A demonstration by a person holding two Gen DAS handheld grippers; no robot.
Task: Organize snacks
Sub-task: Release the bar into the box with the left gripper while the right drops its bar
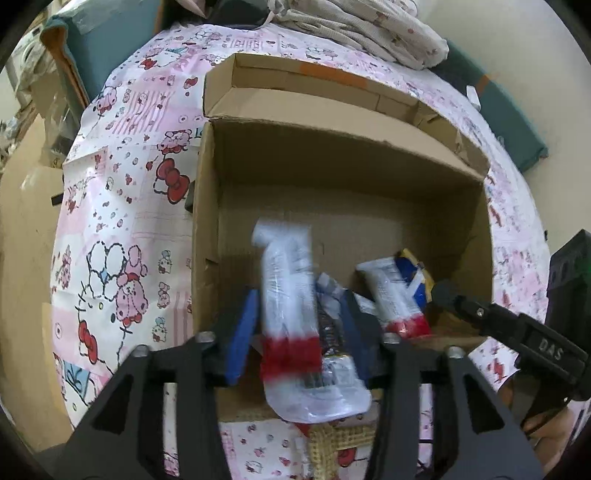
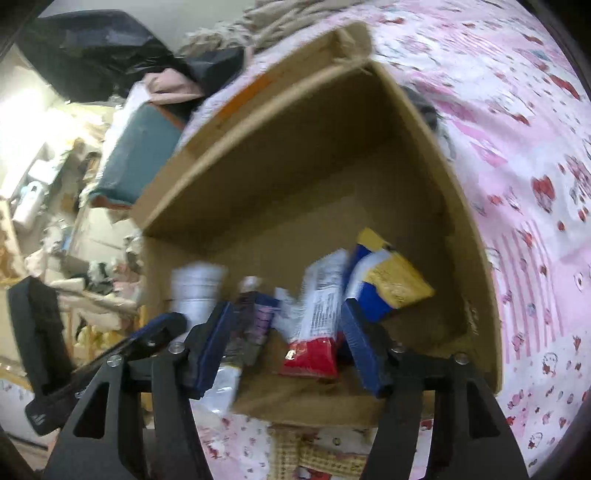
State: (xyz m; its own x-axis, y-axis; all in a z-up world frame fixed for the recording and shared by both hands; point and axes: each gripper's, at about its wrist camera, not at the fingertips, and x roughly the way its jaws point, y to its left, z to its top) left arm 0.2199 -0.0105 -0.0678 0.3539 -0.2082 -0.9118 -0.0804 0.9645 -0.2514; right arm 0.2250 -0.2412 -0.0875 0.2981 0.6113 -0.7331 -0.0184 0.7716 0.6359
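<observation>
An open cardboard box (image 1: 207,206) stands on a pink cartoon-print cloth (image 1: 122,206). My left gripper (image 1: 297,332) hangs open over the box's near edge. A blurred white packet with a red band (image 1: 288,291) stands upright between its blue pads (image 1: 242,332), and I see no pad pressing on it. A dark packet (image 1: 330,325) leans beside it. My right gripper (image 2: 288,347) is open too, with a white-and-red packet (image 2: 317,314) and a dark purple packet (image 2: 255,317) between its fingers. A yellow-and-blue packet (image 2: 388,284) lies in the box's right part.
The box's far flap (image 1: 295,85) stands up. Folded fabric (image 1: 369,26) and a teal cushion (image 1: 513,122) lie behind the box. A woven item (image 1: 340,443) sits on the cloth in front of it. In the right wrist view a cluttered room (image 2: 55,184) lies to the left.
</observation>
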